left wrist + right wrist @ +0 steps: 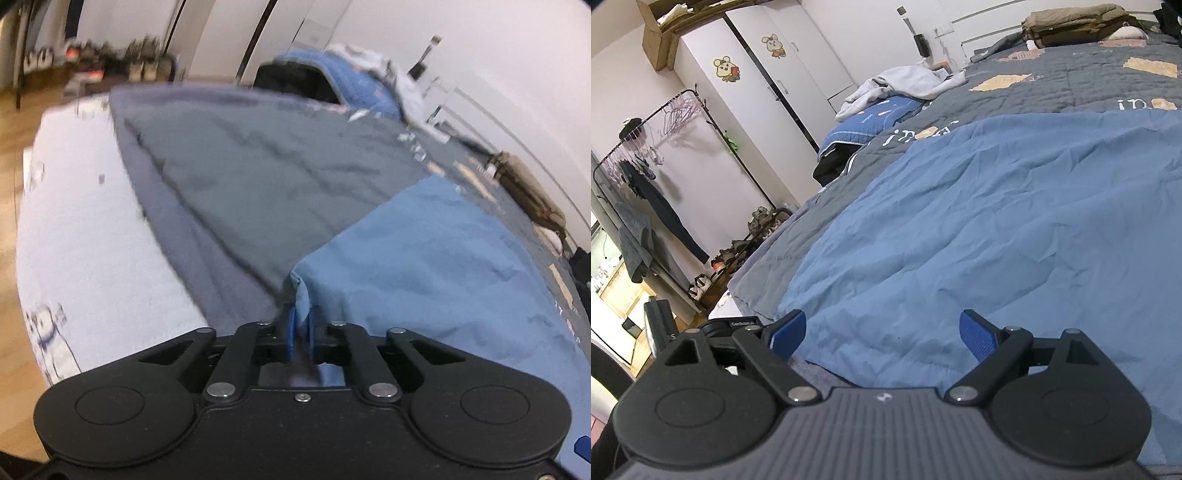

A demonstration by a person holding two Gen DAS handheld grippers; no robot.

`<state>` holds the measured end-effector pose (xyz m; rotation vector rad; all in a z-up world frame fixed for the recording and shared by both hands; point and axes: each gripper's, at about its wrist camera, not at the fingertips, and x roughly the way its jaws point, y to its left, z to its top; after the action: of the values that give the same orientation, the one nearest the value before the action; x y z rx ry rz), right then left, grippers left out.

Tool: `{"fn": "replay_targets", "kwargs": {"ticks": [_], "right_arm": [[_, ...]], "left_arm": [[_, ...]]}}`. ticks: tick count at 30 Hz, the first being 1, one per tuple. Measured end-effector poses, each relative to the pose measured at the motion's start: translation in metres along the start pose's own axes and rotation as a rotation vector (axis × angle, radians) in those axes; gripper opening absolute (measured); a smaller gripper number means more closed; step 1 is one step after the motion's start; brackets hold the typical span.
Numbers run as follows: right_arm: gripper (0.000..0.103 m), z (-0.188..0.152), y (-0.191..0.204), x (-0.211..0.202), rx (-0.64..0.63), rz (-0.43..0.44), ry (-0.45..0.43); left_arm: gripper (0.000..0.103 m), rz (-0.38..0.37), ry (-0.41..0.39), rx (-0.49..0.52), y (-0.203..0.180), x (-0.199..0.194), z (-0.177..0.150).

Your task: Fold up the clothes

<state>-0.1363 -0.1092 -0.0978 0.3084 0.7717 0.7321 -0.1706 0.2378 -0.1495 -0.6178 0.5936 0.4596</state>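
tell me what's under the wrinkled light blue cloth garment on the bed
The light blue cloth garment lies on a grey patterned quilt, which shows around its edges. Whatever sits directly beneath its middle is covered. The left gripper pinches one corner.

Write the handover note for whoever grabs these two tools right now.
Left tool: shut on a corner of the blue garment, lifting it off the grey quilt.
Right tool: open, holding nothing, low over the garment's near edge.
Garment: spread wrinkled across the bed; no finished fold visible.
Left to do: probably grip a second point with the right tool, carry the edge over, then flatten and finish folding.
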Motion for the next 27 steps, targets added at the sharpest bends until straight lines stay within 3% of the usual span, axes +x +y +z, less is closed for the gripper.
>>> {"fn": "replay_targets", "kwargs": {"ticks": [3, 6, 9, 15, 19, 24, 27], "right_arm": [[0.09, 0.002, -0.003, -0.004, 0.009, -0.002, -0.009], [0.09, 0.005, -0.008, -0.01, 0.028, -0.011, -0.023], [0.09, 0.008, -0.017, -0.018, 0.057, -0.025, -0.039], [0.09, 0.016, -0.043, -0.038, 0.13, -0.07, -0.085], [0.09, 0.02, -0.062, -0.048, 0.2, -0.072, -0.109], [0.09, 0.019, -0.081, -0.042, 0.258, -0.053, -0.044], [0.09, 0.017, -0.087, -0.034, 0.296, -0.02, -0.005]], "left_arm": [[0.005, -0.063, -0.062, 0.051, -0.012, -0.013, 0.004], [0.005, -0.193, -0.09, 0.123, -0.032, -0.023, 0.002], [0.005, -0.353, -0.042, 0.214, -0.06, -0.024, -0.011], [0.005, -0.557, 0.042, 0.515, -0.13, -0.03, -0.061], [0.005, -0.61, 0.1, 0.659, -0.158, -0.028, -0.099], [0.012, -0.536, 0.173, 0.808, -0.168, -0.021, -0.128], [0.034, -0.563, 0.187, 0.826, -0.168, -0.032, -0.122]]}}
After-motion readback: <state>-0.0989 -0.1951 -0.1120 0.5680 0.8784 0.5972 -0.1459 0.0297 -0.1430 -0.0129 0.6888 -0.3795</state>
